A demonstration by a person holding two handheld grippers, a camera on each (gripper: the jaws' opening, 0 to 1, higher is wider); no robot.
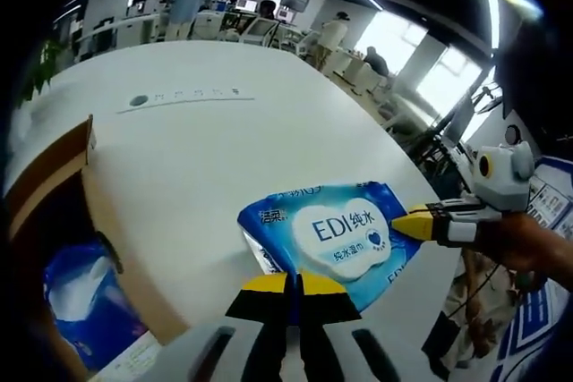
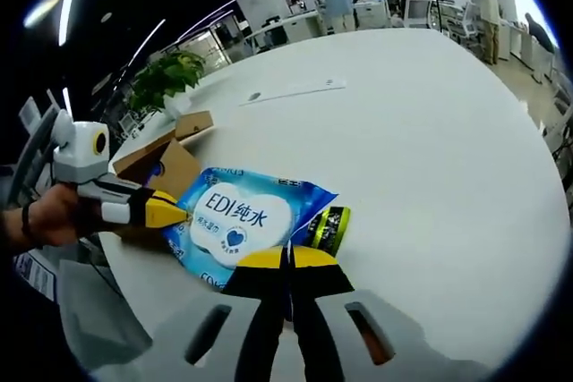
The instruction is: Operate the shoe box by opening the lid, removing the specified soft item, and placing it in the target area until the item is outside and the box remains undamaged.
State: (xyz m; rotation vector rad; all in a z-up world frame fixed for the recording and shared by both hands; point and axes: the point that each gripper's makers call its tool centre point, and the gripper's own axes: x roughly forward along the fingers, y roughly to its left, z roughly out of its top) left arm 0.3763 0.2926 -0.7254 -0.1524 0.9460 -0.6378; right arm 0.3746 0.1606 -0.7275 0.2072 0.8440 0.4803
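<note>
In the left gripper view, the left gripper [image 1: 291,285] has its two yellow-tipped jaws pressed close together at the bottom. The tips touch the near edge of a blue pack of wet wipes [image 1: 333,241], but I cannot tell if they pinch it. The pack lies flat on the white table [image 1: 206,131], close to the table's near edge. The right gripper [image 1: 414,225] comes in from the right, and its yellow tip touches the pack's right end. A hand [image 1: 528,248] holds it. The brown shoe box [image 1: 54,221] stands open at the left edge of the table, with something blue and white inside.

In the right gripper view, the right gripper [image 2: 288,261] also has its jaws close together, with the tips at the near edge of the wet wipes [image 2: 237,221]. A small yellow-green and black thing [image 2: 328,228] lies just beside the pack, on its right. The left gripper [image 2: 170,212] reaches in from the left and touches the pack's left end. The shoe box [image 2: 166,163] sits right behind the pack, near a green plant [image 2: 166,78] past the table's edge.
</note>
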